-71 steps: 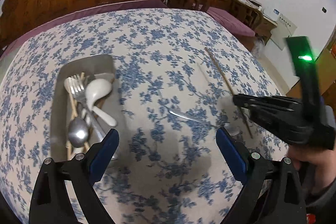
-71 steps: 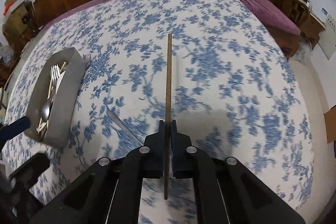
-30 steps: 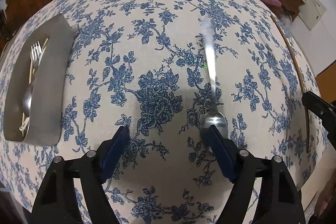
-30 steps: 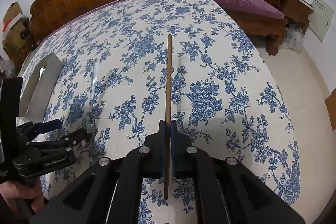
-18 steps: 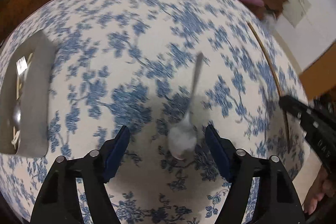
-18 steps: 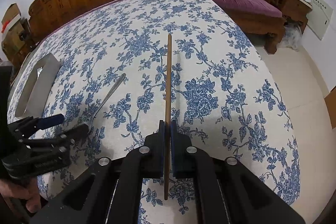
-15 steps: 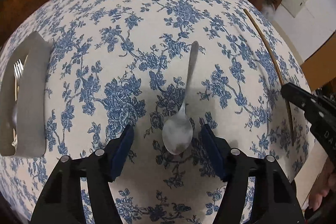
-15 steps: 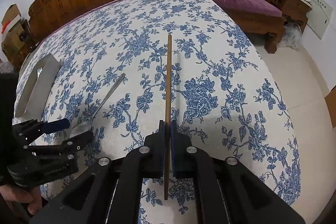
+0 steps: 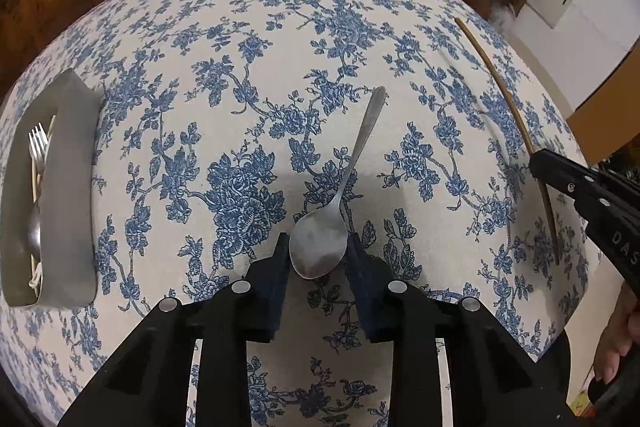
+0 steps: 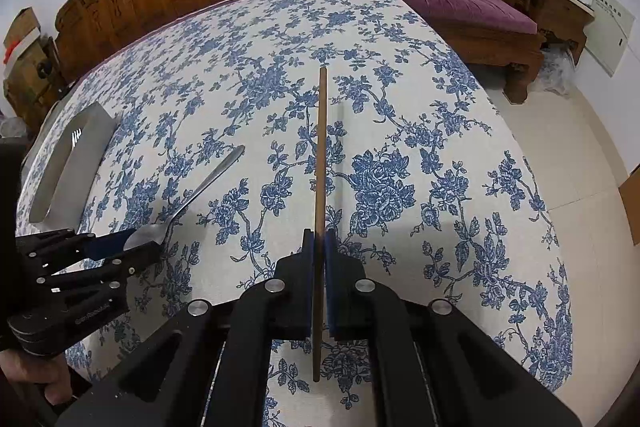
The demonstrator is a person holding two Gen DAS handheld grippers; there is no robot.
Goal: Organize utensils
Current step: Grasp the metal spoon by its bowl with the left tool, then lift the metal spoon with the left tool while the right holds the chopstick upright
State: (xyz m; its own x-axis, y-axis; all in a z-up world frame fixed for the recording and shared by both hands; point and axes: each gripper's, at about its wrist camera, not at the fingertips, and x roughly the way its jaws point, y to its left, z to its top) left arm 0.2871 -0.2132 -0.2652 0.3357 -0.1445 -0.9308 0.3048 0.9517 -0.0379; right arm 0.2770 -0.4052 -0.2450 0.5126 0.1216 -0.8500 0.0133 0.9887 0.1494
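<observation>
Left wrist view: spoon (image 9: 320, 247) bowl lies between left gripper (image 9: 318, 259) fingers, narrow and closing.

Tray (image 9: 72, 187) contents mostly hidden

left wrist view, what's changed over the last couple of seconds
The left hand-held gripper came down over the spoon, and its jaws are closing around the bowl. The right hand-held gripper stayed shut on the chopstick; the tray hasn't moved.
</observation>
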